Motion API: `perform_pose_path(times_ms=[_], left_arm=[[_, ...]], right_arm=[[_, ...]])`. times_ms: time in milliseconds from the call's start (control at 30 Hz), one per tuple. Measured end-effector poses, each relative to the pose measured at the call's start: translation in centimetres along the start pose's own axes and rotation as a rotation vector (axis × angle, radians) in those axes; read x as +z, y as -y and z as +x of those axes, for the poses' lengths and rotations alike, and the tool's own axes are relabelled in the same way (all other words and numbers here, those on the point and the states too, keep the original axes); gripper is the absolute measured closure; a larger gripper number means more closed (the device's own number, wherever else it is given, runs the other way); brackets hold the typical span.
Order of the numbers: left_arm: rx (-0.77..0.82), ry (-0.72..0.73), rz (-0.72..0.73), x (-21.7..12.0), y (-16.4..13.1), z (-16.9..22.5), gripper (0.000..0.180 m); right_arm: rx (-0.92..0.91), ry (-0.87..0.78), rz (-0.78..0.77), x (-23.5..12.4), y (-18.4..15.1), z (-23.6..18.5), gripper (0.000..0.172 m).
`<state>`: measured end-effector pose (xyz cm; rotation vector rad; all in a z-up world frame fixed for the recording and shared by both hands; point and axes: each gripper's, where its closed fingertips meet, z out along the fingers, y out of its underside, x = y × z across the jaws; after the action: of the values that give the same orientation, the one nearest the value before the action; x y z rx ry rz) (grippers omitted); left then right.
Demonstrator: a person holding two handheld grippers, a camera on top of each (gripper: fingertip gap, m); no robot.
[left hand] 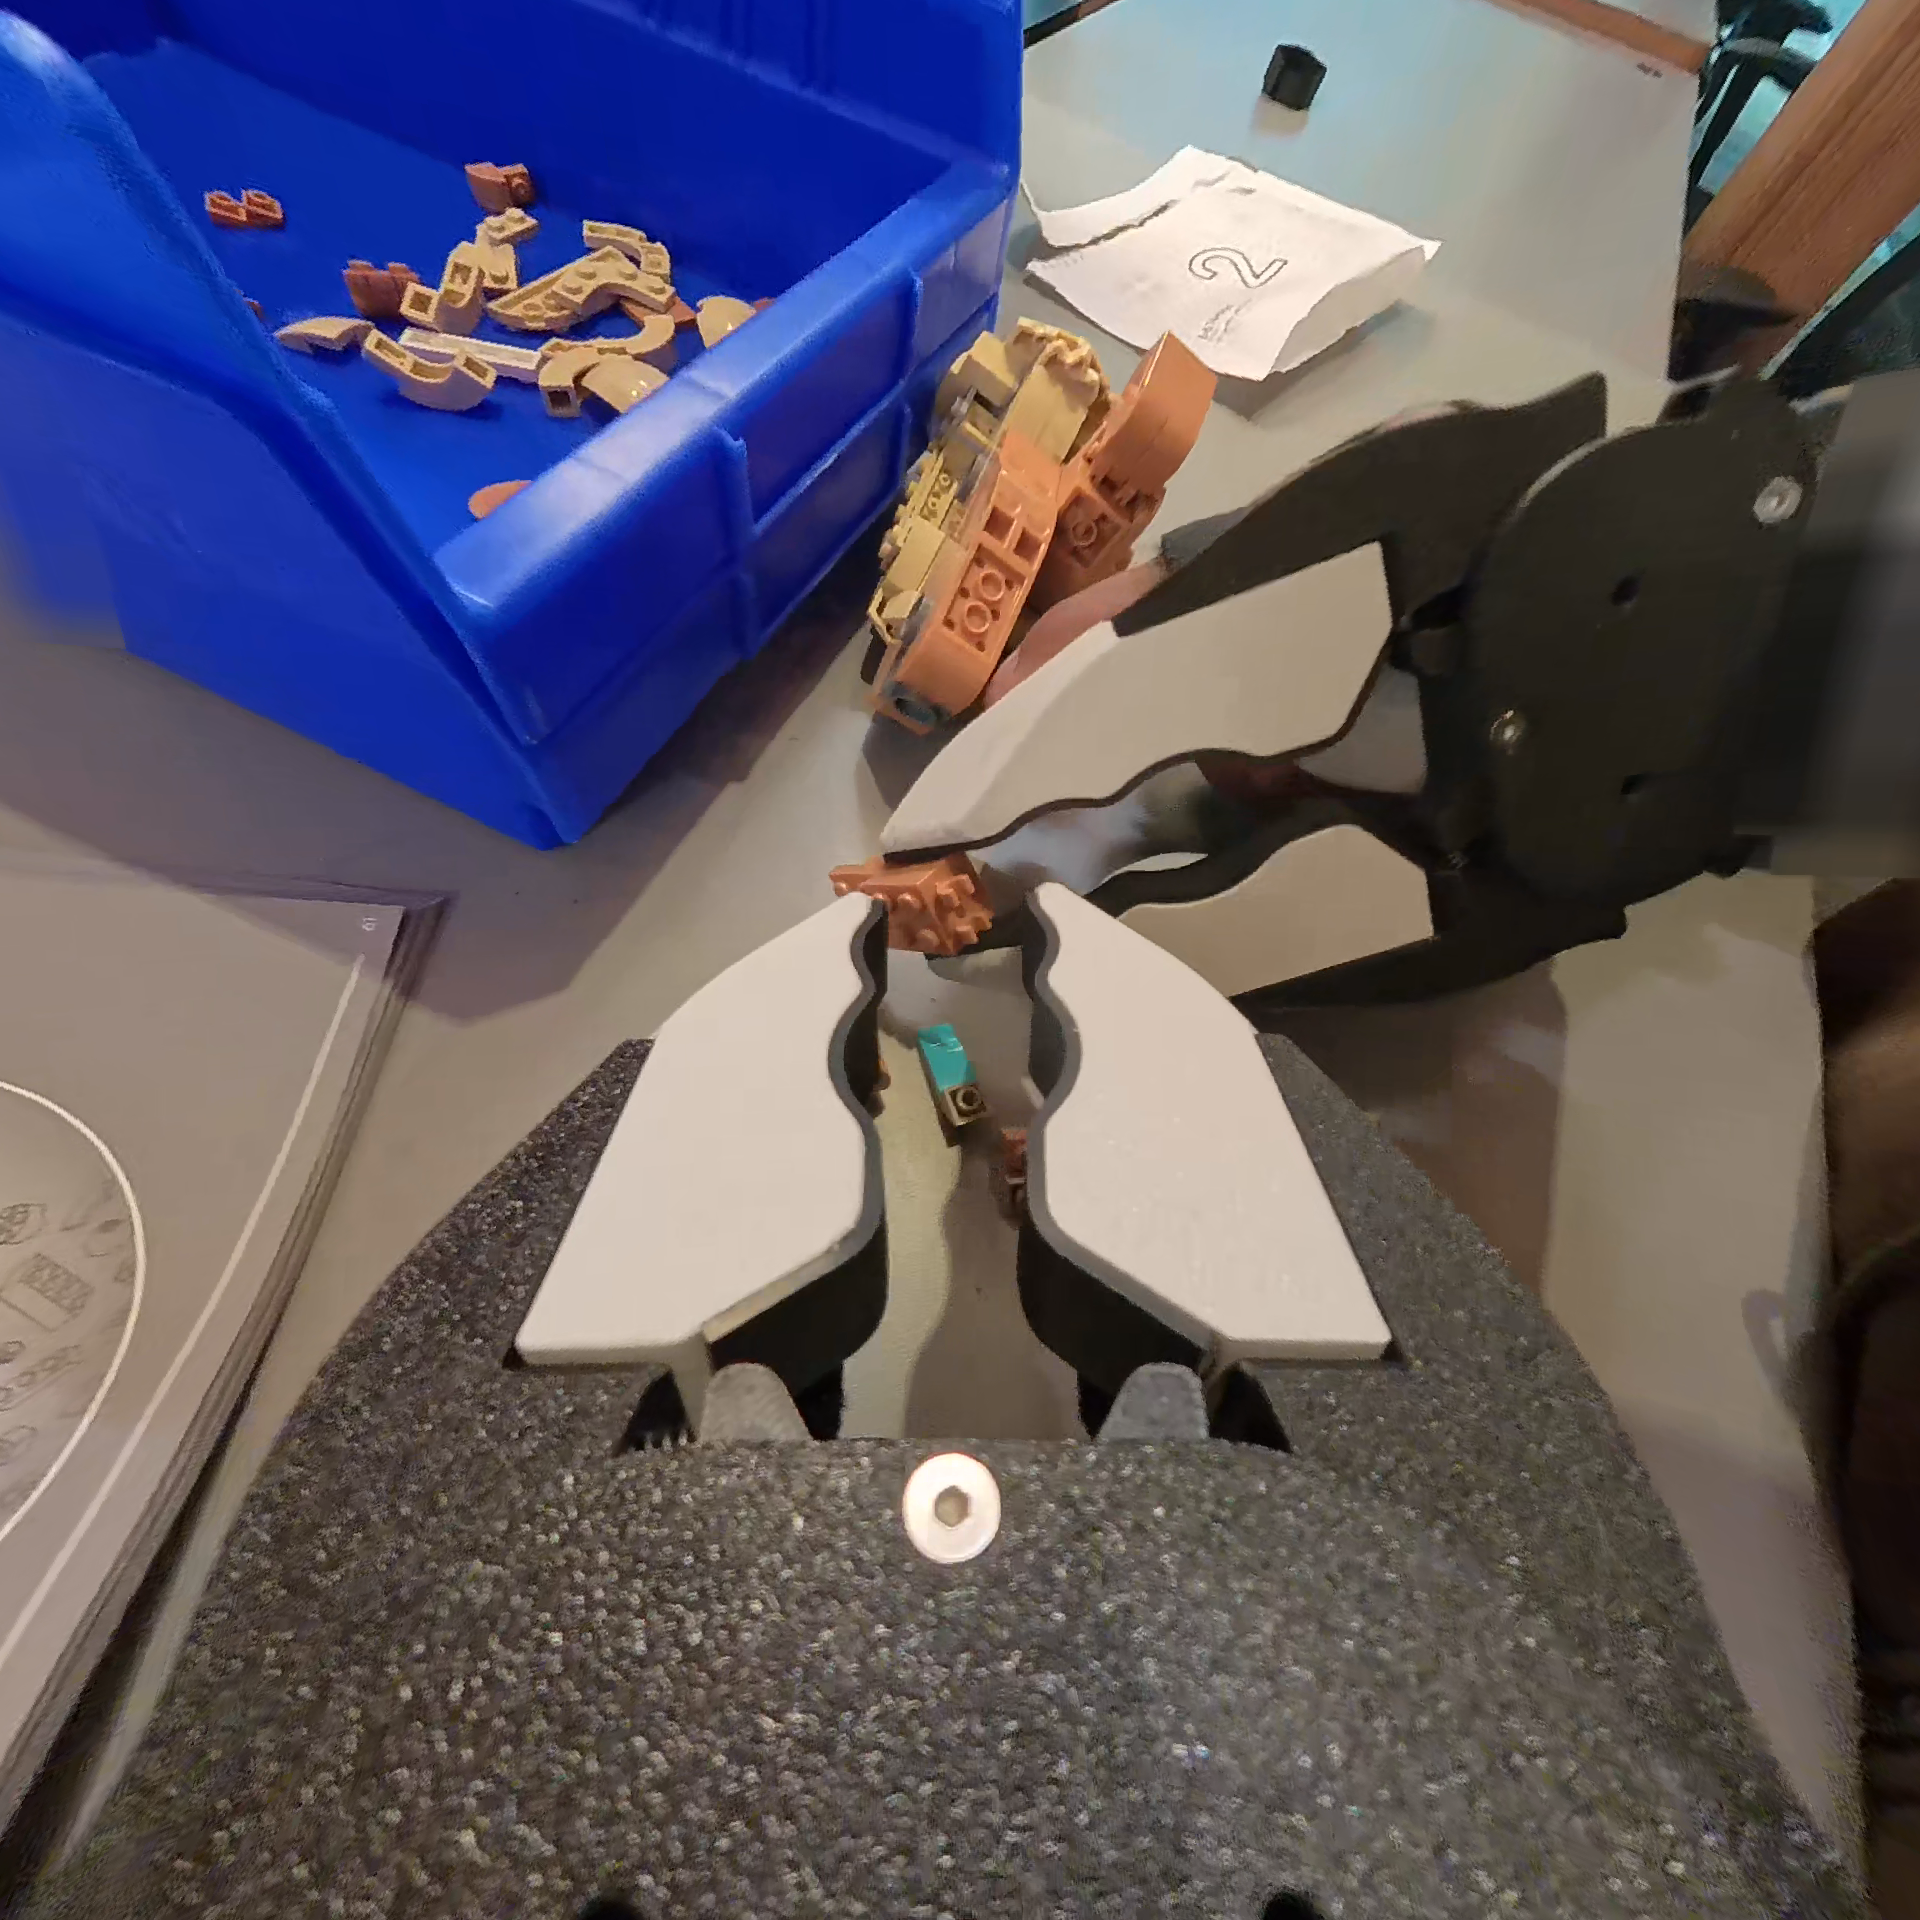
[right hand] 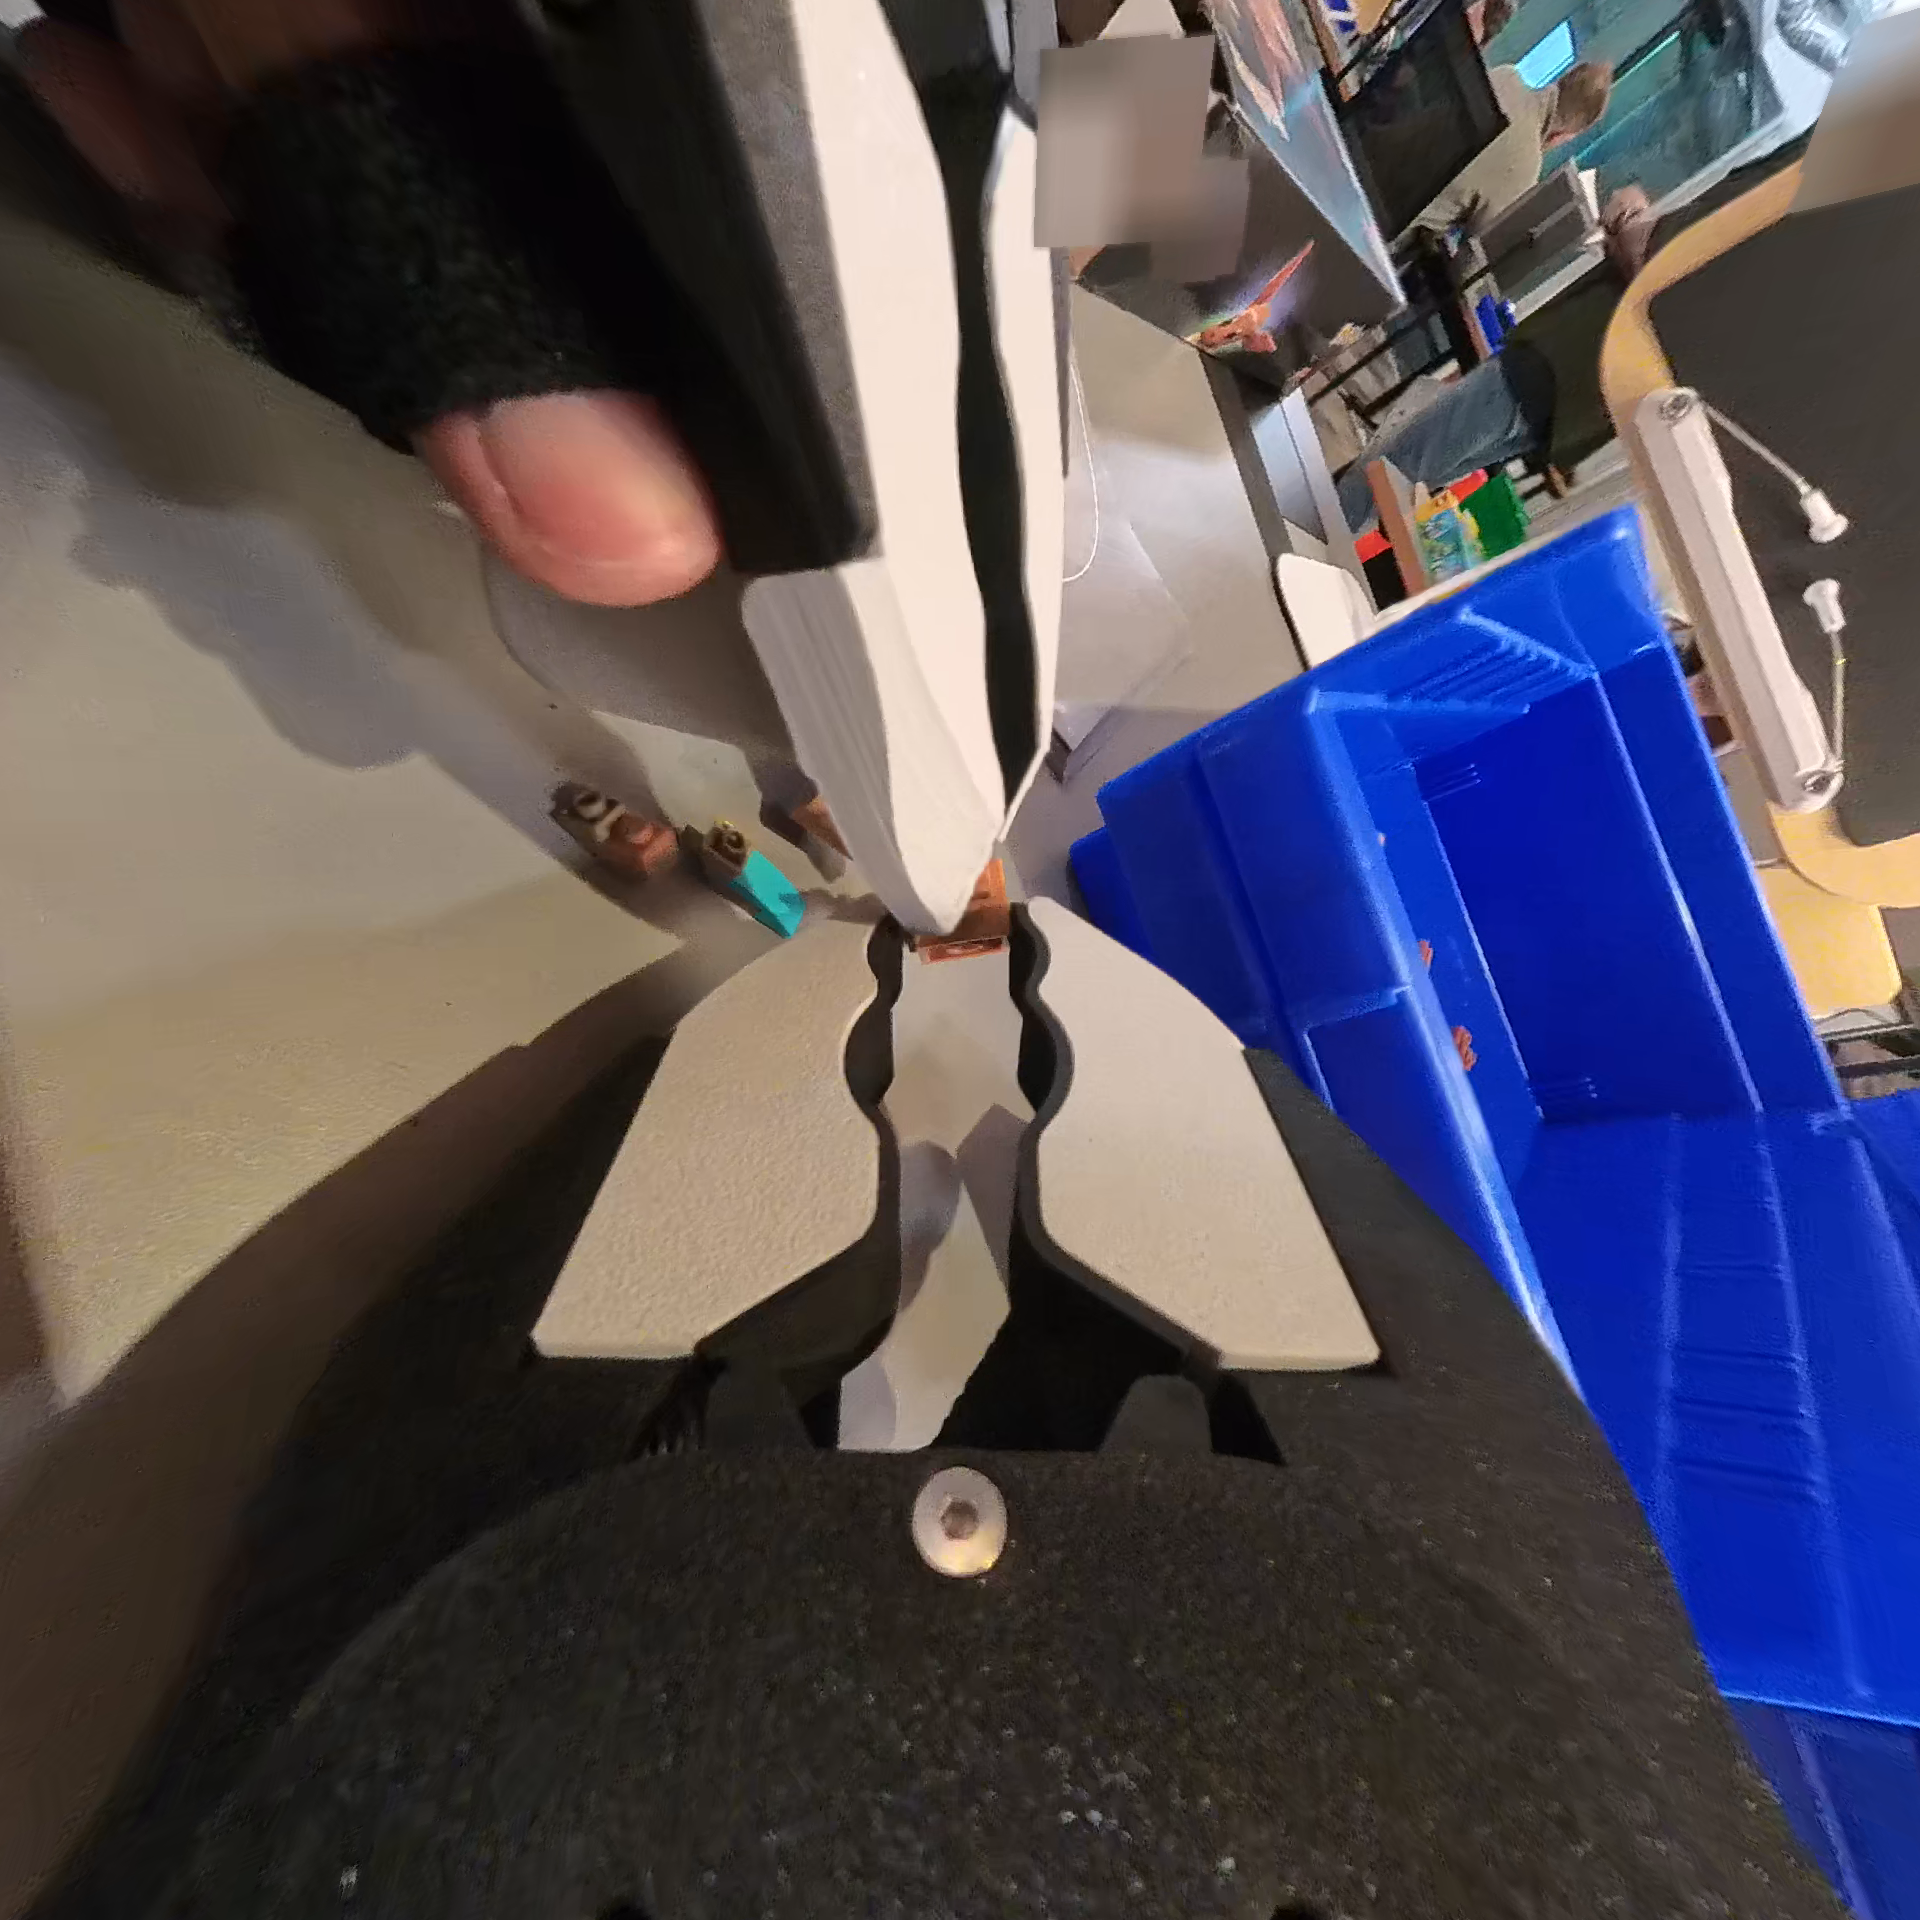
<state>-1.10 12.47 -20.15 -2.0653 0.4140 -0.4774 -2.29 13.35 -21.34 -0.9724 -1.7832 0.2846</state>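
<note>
In the left wrist view a small brown studded brick (left hand: pixel 925 904) sits at the tips of both grippers, above the grey table. My right gripper (left hand: pixel 966 883) comes in from the right and is shut on the brick, its upper finger (left hand: pixel 1039 748) pressing on top. My left gripper (left hand: pixel 956 914) is open: its left fingertip touches the brick and a gap shows at its right fingertip. In the right wrist view the brick (right hand: pixel 961 943) sits between the pads of my right gripper (right hand: pixel 956 930). A finger (right hand: pixel 894 727) of the left gripper reaches down to it.
A blue bin (left hand: pixel 727 488) holding several tan and brown pieces (left hand: pixel 520 301) stands at the left. Beside it lie a partly built tan and orange model (left hand: pixel 1018 520) and paper sheets (left hand: pixel 1226 260). A booklet (left hand: pixel 156 1143) lies at the left. A teal piece (left hand: pixel 951 1060) lies under my left fingers. The tips of both grippers are at nearly the same place.
</note>
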Motion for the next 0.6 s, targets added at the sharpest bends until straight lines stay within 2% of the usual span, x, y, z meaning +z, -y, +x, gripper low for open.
perform_pose_path(times_ms=[267,600], left_arm=[[-0.028,0.016,-0.002,-0.04,-0.07,-0.33,0.160],[0.078,-0.023,-0.010,-0.22,-0.24,-0.11,0.168]], right_arm=[[-0.088,-0.067,0.015,-0.25,0.83,0.03,0.152],[-0.069,0.000,0.067,-0.45,0.79,-0.31,0.152]])
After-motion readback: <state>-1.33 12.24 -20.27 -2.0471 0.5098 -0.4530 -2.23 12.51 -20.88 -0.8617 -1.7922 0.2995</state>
